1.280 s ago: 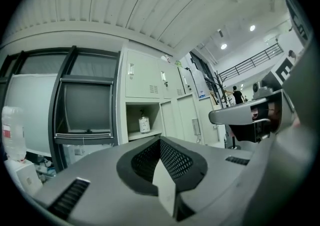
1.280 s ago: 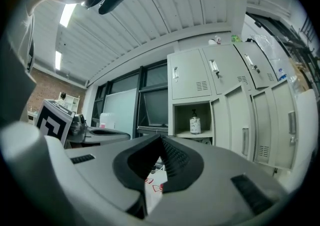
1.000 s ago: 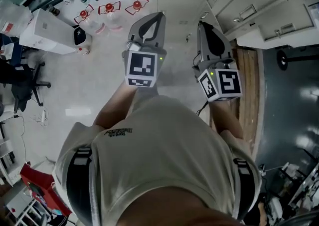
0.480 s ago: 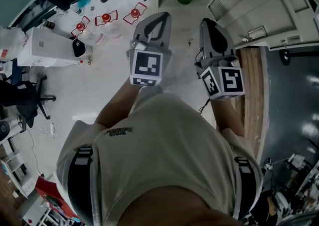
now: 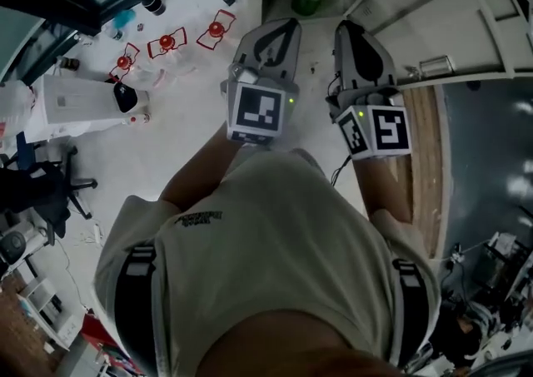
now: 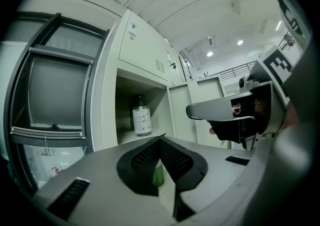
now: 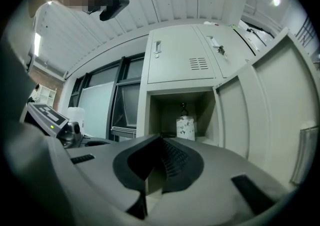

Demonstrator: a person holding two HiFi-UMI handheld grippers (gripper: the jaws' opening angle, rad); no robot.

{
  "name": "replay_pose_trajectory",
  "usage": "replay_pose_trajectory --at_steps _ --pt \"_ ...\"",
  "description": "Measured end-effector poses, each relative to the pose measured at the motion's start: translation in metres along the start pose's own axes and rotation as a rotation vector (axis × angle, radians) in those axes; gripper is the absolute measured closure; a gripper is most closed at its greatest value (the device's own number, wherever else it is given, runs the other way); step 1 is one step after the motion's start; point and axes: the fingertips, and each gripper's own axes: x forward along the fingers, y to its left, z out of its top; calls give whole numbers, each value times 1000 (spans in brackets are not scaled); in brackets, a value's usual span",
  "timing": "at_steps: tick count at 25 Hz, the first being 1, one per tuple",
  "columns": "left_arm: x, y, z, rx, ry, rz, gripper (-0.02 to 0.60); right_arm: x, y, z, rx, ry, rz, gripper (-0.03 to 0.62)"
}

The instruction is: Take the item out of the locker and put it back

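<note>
Pale sheet-metal locker, boxy and open, cylindrical bottle (speckled label)

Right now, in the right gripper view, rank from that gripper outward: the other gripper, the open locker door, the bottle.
1. left gripper, alongside at left.
2. locker door, open at right.
3. bottle, on the shelf inside, straight ahead.

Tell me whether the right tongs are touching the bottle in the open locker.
Apart. In the right gripper view the right tongs are shut on nothing, and the bottle stands deep inside the locker, well beyond their tips.
</note>
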Motion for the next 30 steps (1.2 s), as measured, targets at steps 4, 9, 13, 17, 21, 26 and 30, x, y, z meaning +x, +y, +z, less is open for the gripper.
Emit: replay_pose_trajectory --at_steps 4,9,13,17,21,26,30 --pt "5 4 4 -6 -14 -6 568 7 -3 5 -14 -6 -11 591" --pt "10 13 13 -13 -30 14 568 12 -9 12 -19 -16 -9 591" --pt "15 15 17 -9 -28 37 568 16 -13 14 -24 -12 15 591" --pt "20 12 20 -16 -27 58 568 21 -17 16 -22 -8 49 591" --pt "24 10 21 -16 -22 89 568 23 -21 14 -17 0 87 591" --pt "29 9 23 -28 -28 124 568 26 -30 11 -21 3 109 591" --pt "37 11 29 -29 -31 149 568 32 -42 20 -28 -21 109 568"
